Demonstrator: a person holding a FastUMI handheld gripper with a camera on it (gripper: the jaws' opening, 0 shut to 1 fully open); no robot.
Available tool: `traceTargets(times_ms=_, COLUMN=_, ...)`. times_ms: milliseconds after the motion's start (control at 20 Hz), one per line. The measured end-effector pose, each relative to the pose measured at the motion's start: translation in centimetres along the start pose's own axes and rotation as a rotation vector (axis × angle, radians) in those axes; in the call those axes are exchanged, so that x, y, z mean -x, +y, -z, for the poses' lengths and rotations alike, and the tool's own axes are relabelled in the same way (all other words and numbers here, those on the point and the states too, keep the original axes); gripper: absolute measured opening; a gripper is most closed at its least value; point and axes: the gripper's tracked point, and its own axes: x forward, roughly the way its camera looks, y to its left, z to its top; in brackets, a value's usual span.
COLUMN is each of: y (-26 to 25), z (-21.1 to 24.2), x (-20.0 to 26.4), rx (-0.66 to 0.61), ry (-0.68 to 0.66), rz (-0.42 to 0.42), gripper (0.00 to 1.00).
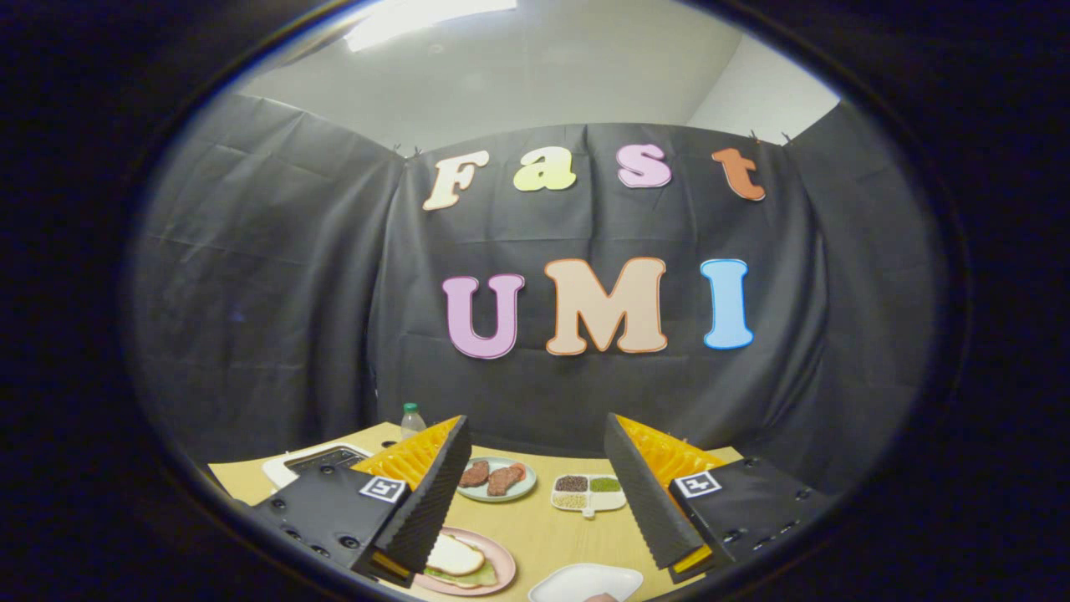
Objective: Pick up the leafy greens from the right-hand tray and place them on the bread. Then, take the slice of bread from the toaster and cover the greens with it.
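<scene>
The bread (454, 554) is seen laid over the greens (468, 576) on the pink plate (505, 565) (task apparently finished), so the wide-open, empty tongs (535, 493) need only be withdrawn.

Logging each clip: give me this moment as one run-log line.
gripper: open, raised, holds nothing | sandwich: bread over greens, on pink plate | tray: white, ahead of fingers | toaster: behind left finger

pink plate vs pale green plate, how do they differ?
The round pink plate sits near the open gripper, partly behind a finger, and carries a bread slice on leafy greens. The round pale green plate lies beyond it and holds two brownish-red patties. Both rest on the wooden table.
</scene>
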Motion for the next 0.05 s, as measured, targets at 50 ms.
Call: traceTargets(times_ms=50, y=0.05, z=0.20, x=0.07, rx=-0.001, ry=0.006, rz=0.000, gripper=1.00)
